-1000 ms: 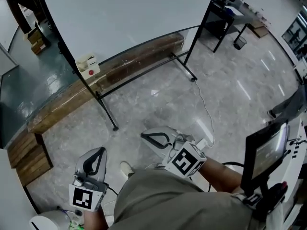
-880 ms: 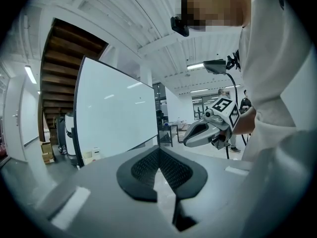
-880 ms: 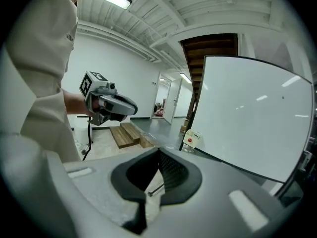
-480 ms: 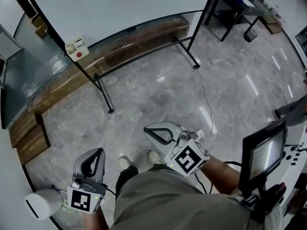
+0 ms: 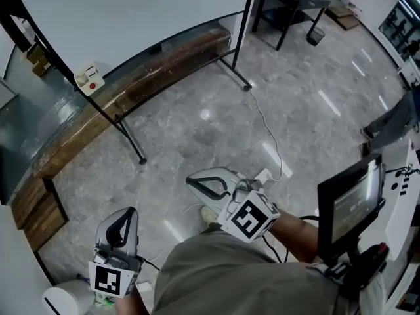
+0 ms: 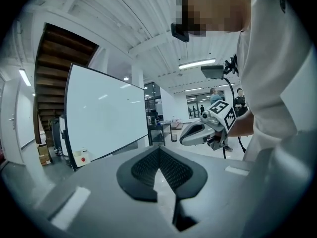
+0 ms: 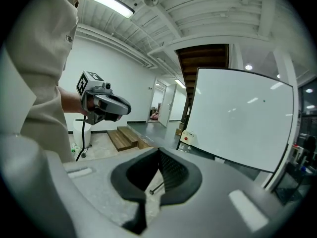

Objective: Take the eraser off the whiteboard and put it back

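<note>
Left gripper and right gripper fingers are held clenched empty, far short of the white red-spotted eraser box on the black-framed whiteboard.

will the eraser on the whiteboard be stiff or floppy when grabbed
The eraser looks boxy, so probably stiff and easy to pinch. Small, so likely light. Clinging to the upright whiteboard, perhaps magnetically, it may resist pulling.

R gripper jaws together, nothing btwn. Ahead-right: whiteboard upright on stand, white box w/ red dot at its lower-left corner. Upper left: L gripper in hand. Beyond: wood steps.
</note>
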`<state>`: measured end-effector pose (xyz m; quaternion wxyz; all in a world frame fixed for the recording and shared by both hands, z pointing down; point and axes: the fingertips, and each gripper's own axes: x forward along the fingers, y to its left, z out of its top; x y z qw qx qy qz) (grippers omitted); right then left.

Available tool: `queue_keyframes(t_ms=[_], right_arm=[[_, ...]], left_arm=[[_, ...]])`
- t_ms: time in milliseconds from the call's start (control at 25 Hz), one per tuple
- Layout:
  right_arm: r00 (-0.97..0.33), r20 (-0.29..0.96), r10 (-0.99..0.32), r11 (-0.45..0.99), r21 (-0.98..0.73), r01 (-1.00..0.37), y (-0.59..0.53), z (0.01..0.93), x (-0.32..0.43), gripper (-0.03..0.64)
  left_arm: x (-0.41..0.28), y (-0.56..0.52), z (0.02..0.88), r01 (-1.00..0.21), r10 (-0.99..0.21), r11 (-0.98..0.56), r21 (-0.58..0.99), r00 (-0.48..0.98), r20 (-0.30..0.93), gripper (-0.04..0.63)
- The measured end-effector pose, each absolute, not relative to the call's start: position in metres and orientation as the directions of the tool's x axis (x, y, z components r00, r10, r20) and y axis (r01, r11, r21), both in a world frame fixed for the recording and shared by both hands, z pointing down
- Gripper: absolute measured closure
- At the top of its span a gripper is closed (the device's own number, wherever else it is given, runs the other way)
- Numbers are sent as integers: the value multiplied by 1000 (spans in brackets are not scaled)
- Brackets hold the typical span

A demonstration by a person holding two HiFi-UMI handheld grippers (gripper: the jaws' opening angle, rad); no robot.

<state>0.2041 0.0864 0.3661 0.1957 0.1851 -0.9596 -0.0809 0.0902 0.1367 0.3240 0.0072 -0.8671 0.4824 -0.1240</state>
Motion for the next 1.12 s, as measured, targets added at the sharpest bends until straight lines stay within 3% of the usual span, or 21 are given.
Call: queue_keyframes(t_ms=[760, 1120], right_arm=[[-852, 323, -412, 898, 303, -319, 310, 338, 127, 614], [-847, 352, -397, 908, 289, -305, 319, 347, 130, 614]], left_arm=[[10, 352, 329, -834, -839, -540, -111, 521, 158, 591], [26, 355, 330, -813, -814, -578, -62, 570, 116, 591]])
